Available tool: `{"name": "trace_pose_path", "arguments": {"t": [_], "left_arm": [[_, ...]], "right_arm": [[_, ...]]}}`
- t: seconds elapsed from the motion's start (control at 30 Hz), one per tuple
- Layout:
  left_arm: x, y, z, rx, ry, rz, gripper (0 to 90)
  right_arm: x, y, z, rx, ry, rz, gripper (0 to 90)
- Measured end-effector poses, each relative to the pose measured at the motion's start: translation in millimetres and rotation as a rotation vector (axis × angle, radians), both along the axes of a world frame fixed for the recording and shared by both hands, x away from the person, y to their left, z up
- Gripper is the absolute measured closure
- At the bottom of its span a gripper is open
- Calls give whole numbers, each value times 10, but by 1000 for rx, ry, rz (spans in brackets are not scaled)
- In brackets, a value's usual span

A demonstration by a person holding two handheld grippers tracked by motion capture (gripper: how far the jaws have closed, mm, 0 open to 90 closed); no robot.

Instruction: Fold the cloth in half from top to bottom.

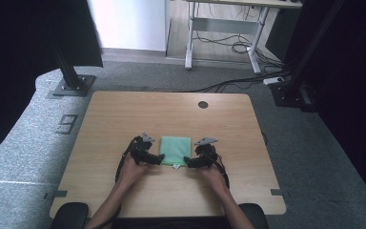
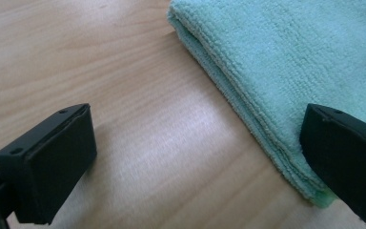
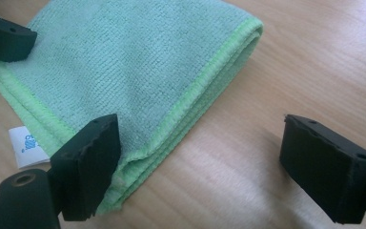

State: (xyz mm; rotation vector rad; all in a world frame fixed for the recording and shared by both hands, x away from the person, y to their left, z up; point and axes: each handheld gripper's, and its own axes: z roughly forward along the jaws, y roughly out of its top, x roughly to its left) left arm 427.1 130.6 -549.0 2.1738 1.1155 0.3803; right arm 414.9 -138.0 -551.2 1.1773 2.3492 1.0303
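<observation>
A folded green microfibre cloth (image 1: pixel 175 150) lies flat on the wooden table (image 1: pixel 124 114), near its middle. My left gripper (image 1: pixel 158 159) is at the cloth's near left corner, open. In the left gripper view the cloth (image 2: pixel 290 62) has its layered edge between the wide-open jaws, and one jaw stands over the corner. My right gripper (image 1: pixel 189 161) is open at the near right corner. In the right gripper view one jaw rests above the cloth (image 3: pixel 138 62) and the other over bare wood. A white label (image 3: pixel 26 145) sticks out from the hem. The left gripper's fingertip (image 3: pixel 5 36) shows at the far corner.
A round cable hole (image 1: pixel 203 104) sits at the table's far edge. Black frame posts (image 1: pixel 69 71) stand at the back left and right. A white desk (image 1: pixel 224 28) with floor cables (image 1: pixel 238 47) is beyond. Chair armrests (image 1: pixel 69 214) flank the person's forearms.
</observation>
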Motion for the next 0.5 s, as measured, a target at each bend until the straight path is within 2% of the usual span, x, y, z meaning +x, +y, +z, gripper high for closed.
{"name": "trace_pose_path", "arguments": {"t": [0.23,0.5], "left_arm": [[109,-18,0,1,-2,12,0],[184,-23,0,0,-2,16,0]], "right_arm": [[146,-12,-10,8,-10,-29,137],[253,-20,-15,13,-13,-33,134]]}}
